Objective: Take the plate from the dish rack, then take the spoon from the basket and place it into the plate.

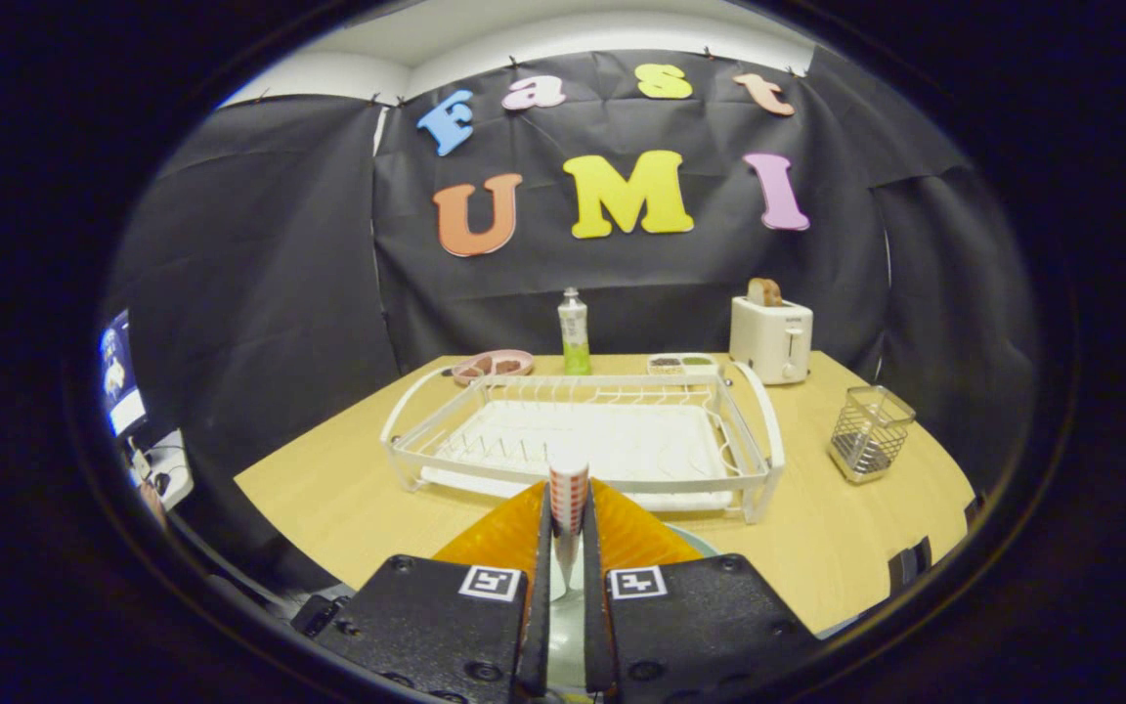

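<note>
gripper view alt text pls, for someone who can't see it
The tongs are shut on a spoon with a checked handle, held upright above a plate on the wooden table. Just beyond stands an empty white dish rack, with a wire basket, a toaster and a bottle farther off.

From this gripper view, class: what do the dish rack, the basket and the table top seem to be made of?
Dish rack: likely white coated wire with a smooth plastic tray; thin rods, glossy rim.
Basket: metal wire mesh, see-through grid with a dull shine.
Table top: pale wood or wood-look laminate, matte, faint grain.
The tool is shut on a spoon handle, patterned, material unclear.
</note>
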### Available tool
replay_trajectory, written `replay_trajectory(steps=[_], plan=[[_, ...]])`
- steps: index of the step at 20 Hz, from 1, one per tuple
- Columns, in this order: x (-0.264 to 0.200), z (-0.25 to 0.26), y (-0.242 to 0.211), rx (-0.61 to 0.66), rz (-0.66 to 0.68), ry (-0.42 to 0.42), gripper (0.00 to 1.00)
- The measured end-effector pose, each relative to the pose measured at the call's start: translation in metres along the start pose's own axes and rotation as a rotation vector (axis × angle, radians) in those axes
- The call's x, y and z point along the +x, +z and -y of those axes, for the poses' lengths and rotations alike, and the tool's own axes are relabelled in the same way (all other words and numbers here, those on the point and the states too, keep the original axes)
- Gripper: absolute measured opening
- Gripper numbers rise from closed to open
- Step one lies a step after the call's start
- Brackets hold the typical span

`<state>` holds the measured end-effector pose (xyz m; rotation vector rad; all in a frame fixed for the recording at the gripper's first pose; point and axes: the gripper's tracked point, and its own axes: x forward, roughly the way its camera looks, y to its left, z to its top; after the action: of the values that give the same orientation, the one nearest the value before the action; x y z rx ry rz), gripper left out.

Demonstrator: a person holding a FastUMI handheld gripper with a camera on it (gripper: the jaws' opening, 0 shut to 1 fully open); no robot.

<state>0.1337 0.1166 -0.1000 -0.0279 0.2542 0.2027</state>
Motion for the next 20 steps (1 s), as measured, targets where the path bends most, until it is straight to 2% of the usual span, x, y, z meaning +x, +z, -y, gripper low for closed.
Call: replay_trajectory(steps=[1,7,8,9,12,14,20], plan=[[0.002,0.004,0.001,0.006,-0.009,-0.012,0.21],[-0.004,0.033,0.015,0.045,0.009,-0.077,0.52],[-0.008,0.036,0.018,0.058,0.013,-0.076,0.69],[-0.014,0.038,0.019,0.071,0.02,-0.078,0.77],[-0.038,0.048,0.035,0.079,0.084,-0.094,0.85],[-0.054,0.056,0.046,0.064,0.121,-0.122,1.0],[-0.103,0.064,0.064,0.064,0.178,-0.142,1.0]])
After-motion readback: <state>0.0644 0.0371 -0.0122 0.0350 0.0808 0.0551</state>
